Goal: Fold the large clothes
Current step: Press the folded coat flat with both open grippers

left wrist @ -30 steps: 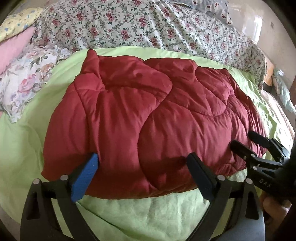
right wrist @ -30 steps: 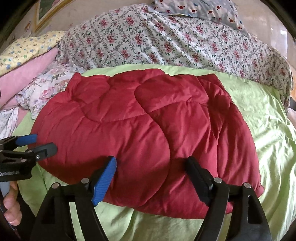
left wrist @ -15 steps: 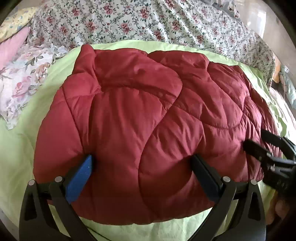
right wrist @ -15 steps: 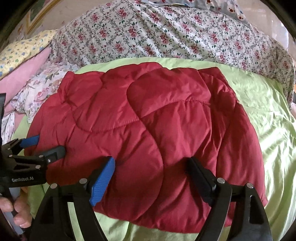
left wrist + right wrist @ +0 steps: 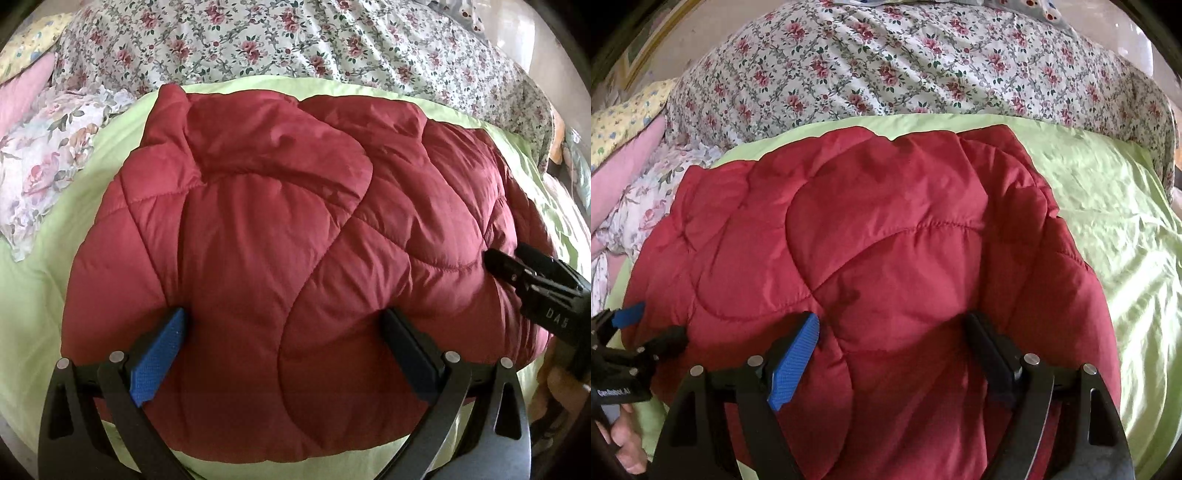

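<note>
A red quilted padded garment (image 5: 280, 229) lies folded in a thick bundle on a light green sheet (image 5: 48, 266); it also shows in the right wrist view (image 5: 879, 251). My left gripper (image 5: 284, 343) is open, its fingers pressed against the bundle's near left edge, red fabric bulging between them. My right gripper (image 5: 890, 347) is open in the same way at the near right edge. Each gripper shows in the other's view: the right one (image 5: 517, 262) at the far right, the left one (image 5: 646, 328) at the far left.
A floral duvet (image 5: 886, 66) is piled behind the garment. Floral (image 5: 48, 162) and pink (image 5: 22, 92) pillows lie at the left. The green sheet (image 5: 1115, 229) stretches to the right of the garment. A hand (image 5: 624, 435) holds the left gripper's handle.
Both grippers have moved forward from just short of the garment's near edge until their open fingers press into it. The garment now fills more of both views.
</note>
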Tool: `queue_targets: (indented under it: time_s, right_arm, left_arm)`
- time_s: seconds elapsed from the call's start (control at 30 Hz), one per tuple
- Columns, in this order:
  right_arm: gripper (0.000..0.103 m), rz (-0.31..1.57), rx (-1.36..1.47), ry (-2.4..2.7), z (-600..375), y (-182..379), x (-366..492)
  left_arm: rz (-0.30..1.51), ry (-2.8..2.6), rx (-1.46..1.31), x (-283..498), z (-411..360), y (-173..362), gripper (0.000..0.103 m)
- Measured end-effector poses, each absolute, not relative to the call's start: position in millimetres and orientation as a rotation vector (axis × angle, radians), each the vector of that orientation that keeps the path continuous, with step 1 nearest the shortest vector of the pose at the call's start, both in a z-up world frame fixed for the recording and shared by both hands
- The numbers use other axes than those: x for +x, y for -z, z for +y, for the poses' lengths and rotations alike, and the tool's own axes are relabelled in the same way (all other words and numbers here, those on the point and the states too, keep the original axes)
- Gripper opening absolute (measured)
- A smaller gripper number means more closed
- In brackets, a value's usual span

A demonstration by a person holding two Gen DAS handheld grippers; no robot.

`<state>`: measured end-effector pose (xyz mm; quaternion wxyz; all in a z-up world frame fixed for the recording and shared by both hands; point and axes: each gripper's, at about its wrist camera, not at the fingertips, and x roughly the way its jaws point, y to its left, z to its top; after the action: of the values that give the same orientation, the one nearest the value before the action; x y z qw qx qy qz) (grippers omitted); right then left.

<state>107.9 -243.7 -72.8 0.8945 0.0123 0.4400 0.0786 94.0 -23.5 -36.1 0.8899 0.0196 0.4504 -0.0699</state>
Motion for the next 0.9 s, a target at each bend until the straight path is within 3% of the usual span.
queue_targets:
  time_s: [0.9]
  right_arm:
    - [0.084, 0.886, 0.029, -0.178, -245.4, 77.0, 107.1]
  left_arm:
    - [0.902, 0.137, 0.004, 133.7, -17.7, 42.2, 0.103]
